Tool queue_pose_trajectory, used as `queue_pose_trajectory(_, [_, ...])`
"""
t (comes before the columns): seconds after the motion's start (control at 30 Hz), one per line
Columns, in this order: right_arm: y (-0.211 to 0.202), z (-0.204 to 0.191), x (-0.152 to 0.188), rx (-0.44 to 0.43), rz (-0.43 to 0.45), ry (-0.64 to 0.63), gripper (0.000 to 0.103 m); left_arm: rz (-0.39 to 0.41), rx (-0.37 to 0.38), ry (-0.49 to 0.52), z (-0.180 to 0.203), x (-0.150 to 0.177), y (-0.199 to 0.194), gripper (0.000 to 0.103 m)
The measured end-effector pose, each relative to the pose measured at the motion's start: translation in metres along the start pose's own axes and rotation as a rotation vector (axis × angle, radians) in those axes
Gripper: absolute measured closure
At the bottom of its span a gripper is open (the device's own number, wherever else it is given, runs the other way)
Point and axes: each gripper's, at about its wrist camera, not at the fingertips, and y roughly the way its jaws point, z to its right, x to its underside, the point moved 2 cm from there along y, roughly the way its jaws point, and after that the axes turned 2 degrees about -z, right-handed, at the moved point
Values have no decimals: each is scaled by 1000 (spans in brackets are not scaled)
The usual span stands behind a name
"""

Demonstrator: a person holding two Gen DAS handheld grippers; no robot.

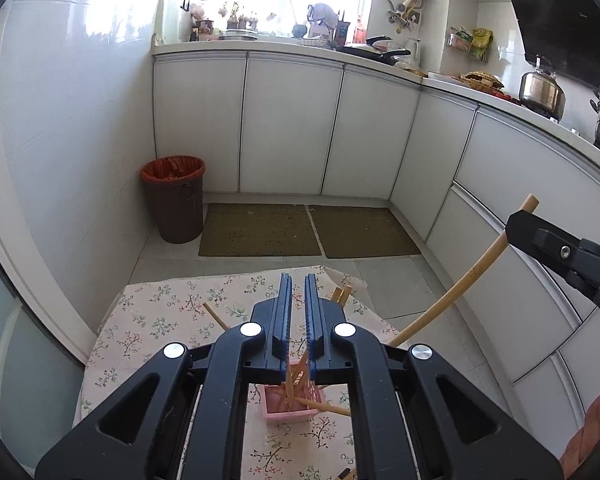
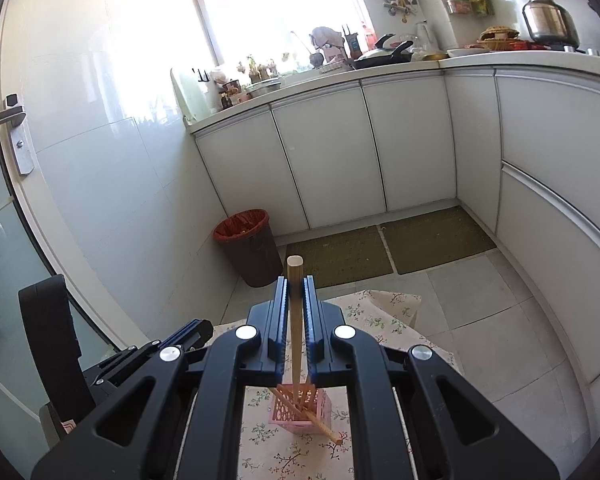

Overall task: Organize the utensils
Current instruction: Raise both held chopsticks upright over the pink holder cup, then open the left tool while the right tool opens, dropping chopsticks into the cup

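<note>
Chopstick [image 2: 296, 320] of pale bamboo, round and blunt at its cut top, clamped upright between the blue pads of the right gripper [image 2: 297, 292], its top poking past the fingertips and its lower end reaching down toward the pink basket [image 2: 300, 416] on the near table. Seen from the left wrist as a long, bowed stick [image 1: 452, 292] running from the black right gripper [image 1: 518, 220] at the right edge down to the table's right side. Left gripper [image 1: 298, 292] nearly closed, a thin slit between its pads, nothing in it, hanging above the same basket [image 1: 288, 408].

Basket small, square, slotted-walled, standing on a floral tablecloth [image 1: 148, 320]; several more bamboo chopsticks [image 1: 324, 406] leaning crossed inside it, one tipped out over its right rim. Another loose stick [image 1: 214, 314] lying on the cloth to the left of the left gripper, and a few stick ends [image 1: 342, 292] showing just past its right finger.

Farther off, on the grey tiled floor: two olive mats [image 1: 260, 230], side by side against white cabinets [image 1: 292, 120], and a brown bin with a red liner [image 1: 174, 198] in the far left corner. Crowded countertop [image 1: 284, 50] under a bright window; steel kettle [image 1: 542, 88] far right. Basket half hidden in both views by each gripper's own black frame
</note>
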Motion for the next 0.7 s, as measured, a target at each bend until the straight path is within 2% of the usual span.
queue_pose_trajectory(0.17, [20,-1,7,8,-21,4,95,34,13,-45,-16,-1,-9,88])
queue_pose_trajectory(0.37, [44,-8,19,11,-53,-5,95,51,-9,-65,-29,-4,-18,85])
queue_pose_trajectory(0.6, [68,-12,33,28,-81,-18,91,43,-78,-80,-41,0,-20,83])
queue_pose_trajectory(0.7, [64,-10,32,49,-73,-20,91,47,-88,-89,-45,0,-24,77])
